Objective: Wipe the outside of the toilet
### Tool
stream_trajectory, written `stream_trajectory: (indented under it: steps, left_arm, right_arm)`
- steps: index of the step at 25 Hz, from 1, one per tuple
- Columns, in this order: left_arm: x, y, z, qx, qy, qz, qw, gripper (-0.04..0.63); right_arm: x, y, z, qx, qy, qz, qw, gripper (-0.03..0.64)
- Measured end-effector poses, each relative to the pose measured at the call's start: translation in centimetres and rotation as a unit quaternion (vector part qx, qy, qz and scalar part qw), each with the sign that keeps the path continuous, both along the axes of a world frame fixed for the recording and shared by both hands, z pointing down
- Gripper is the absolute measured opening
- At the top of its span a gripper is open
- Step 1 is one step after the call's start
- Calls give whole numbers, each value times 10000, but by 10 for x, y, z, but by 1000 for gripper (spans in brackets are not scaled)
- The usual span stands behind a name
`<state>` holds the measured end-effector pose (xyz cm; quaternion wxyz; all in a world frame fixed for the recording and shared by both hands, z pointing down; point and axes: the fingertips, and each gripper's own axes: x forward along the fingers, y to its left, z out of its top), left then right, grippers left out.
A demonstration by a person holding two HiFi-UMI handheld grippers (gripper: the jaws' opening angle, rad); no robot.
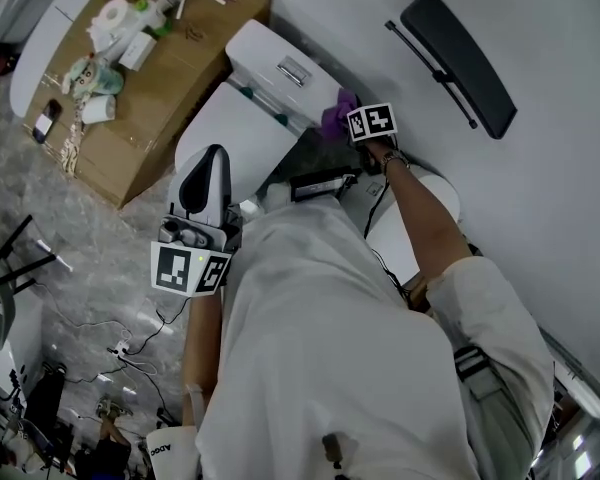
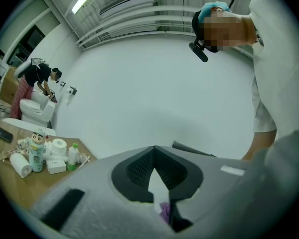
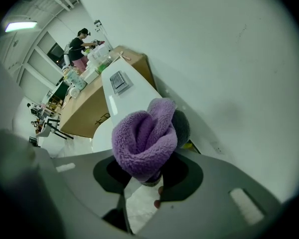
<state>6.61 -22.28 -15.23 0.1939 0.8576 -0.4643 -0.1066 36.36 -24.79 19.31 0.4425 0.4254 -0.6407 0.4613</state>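
Observation:
The white toilet (image 1: 235,128) stands against the wall, lid down, its tank (image 1: 280,63) topped by a flush button (image 3: 118,81). My right gripper (image 1: 345,118) is shut on a bunched purple cloth (image 3: 144,136), held at the right end of the tank, close to the wall. In the right gripper view the cloth hides the fingertips of the right gripper (image 3: 150,156). My left gripper (image 1: 206,180) hovers over the near left edge of the lid. Its black jaws are together with nothing between them. In its own view the left gripper (image 2: 154,156) points at the bare wall.
A cardboard box (image 1: 170,78) left of the toilet carries a toilet roll (image 1: 110,18), bottles and small packs. A black panel (image 1: 458,53) hangs on the wall at right. Another white fixture (image 1: 432,196) sits under my right arm. Cables (image 1: 120,343) lie on the marble floor. A person (image 3: 78,46) works far off.

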Motion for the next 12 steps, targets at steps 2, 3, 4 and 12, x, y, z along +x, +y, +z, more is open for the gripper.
stream_trajectory:
  steps: [2,3,4,12]
  left_arm:
    - [-11,-2,0,-1,49,49,10000,5]
    - [-17,-4,0,-6,78,86,9999,5]
    - [-23,-6,0,-17,110,131,9999,5]
    - [-84,-36,5,-63,244,375,9990,5]
  right_arm:
    - [-3,2,-6,-45,-35,119,9999,133]
    - [-7,1,-11,-25,-82,188,9998,132]
    - [-14,-2,-18,27,-136,232,9996,132]
    - [-132,-59,-71,732,-672,-665,9928,132]
